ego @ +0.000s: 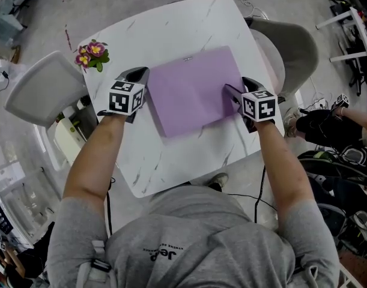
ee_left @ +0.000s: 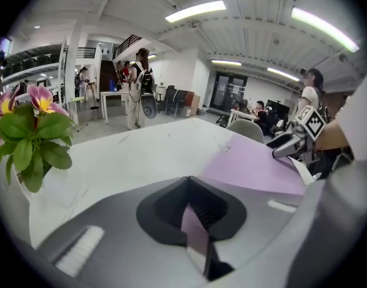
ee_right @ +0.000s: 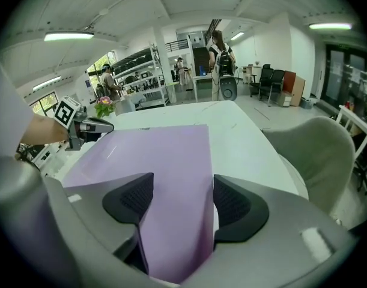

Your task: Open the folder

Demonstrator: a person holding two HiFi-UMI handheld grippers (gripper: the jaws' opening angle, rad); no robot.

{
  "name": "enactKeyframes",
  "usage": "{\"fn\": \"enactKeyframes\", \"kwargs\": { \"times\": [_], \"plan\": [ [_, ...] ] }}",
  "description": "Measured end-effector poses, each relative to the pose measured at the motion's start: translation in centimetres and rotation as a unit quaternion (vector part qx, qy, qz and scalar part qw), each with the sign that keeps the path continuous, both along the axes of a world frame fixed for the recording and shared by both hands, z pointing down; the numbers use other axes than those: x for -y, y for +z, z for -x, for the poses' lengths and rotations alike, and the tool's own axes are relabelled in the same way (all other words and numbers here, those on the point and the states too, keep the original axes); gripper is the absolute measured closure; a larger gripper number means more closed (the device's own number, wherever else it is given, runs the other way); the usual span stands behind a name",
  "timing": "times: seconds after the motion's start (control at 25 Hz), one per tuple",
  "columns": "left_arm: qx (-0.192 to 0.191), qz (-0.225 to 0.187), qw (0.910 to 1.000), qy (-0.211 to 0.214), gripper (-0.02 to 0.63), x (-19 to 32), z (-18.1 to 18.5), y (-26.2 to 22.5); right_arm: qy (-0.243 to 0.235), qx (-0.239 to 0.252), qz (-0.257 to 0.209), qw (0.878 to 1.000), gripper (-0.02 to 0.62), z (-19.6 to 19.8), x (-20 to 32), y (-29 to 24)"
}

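Now folder (ego: 195,92) lay shut on tabletop (ego: 171,29).
L tongs (ee_left: 192,212) clenched its cover edge, R tongs (ee_right: 177,200) released astride it; thin bite might slip.

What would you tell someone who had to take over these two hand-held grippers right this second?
Left gripper: jaws closed on a thin purple strip, apparently the left edge of the folder.
Right gripper: jaws wide open around the folder's right edge, pads not pressing.
Folder: flat and shut on the white table; flowers stand at a far corner, apart from it.
Done: both grippers at the folder's edges.
Left: lift the cover open.
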State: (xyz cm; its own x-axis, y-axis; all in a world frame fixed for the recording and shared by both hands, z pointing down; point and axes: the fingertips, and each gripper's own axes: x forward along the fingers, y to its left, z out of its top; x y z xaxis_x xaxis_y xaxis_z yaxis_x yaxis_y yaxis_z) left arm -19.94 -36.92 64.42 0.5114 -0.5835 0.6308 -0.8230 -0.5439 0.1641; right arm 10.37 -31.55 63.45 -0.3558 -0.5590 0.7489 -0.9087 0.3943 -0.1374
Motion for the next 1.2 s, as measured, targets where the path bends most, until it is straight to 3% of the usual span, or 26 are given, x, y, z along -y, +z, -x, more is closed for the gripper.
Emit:
{"fn": "enactKeyframes", "kwargs": {
  "times": [0.12,0.2,0.32,0.44,0.56,0.72,0.84,0.92,1.0,1.12,1.2],
  "plan": [
    [0.001,0.009,0.9999,-0.004,0.548,0.0,0.0,0.0,0.002,-0.021,-0.033,0.999,0.31,-0.2,0.0,-0.7],
    [0.0,0.016,0.9998,-0.007,0.548,0.0,0.0,0.0,0.014,-0.02,-0.062,0.998,0.371,-0.7,0.2,-1.5],
    [-0.004,0.022,0.9996,-0.019,0.548,0.0,0.0,-0.1,0.051,0.058,-0.08,0.994,0.464,-1.8,0.8,-2.9],
    [-0.013,0.024,0.9992,-0.029,0.548,-0.2,0.0,-0.1,0.084,0.194,-0.042,0.976,0.53,-2.6,1.3,-3.7],
    [-0.025,0.03,0.9986,-0.036,0.548,-0.2,0.1,-0.1,0.084,0.287,0.024,0.954,0.538,-2.4,1.6,-3.5],
    [-0.036,0.036,0.9977,-0.044,0.548,-0.2,0.1,0.0,0.061,0.339,0.097,0.934,0.534,-1.3,1.5,-2.6],
    [-0.05,0.042,0.9964,-0.054,0.548,-0.2,0.0,0.0,0.056,0.35,0.138,0.925,0.534,-0.7,1.2,-2.0],
    [-0.051,0.041,0.9963,-0.057,0.548,-0.3,-0.2,-0.1,0.042,0.333,0.145,0.931,0.535,-0.3,1.1,-1.7],
    [-0.049,0.038,0.9964,-0.057,0.548,-0.4,-0.3,-0.1,0.015,0.305,0.121,0.945,0.562,0.2,1.3,-1.8],
    [-0.052,0.042,0.9965,-0.05,0.548,-0.4,-0.3,-0.1,-0.031,0.253,0.04,0.966,0.575,0.3,1.4,-3.1],
    [-0.055,0.049,0.9963,-0.045,0.548,-0.4,-0.3,-0.1,-0.07,0.232,-0.017,0.97,0.584,0.6,0.9,-4.4]
  ]
}}
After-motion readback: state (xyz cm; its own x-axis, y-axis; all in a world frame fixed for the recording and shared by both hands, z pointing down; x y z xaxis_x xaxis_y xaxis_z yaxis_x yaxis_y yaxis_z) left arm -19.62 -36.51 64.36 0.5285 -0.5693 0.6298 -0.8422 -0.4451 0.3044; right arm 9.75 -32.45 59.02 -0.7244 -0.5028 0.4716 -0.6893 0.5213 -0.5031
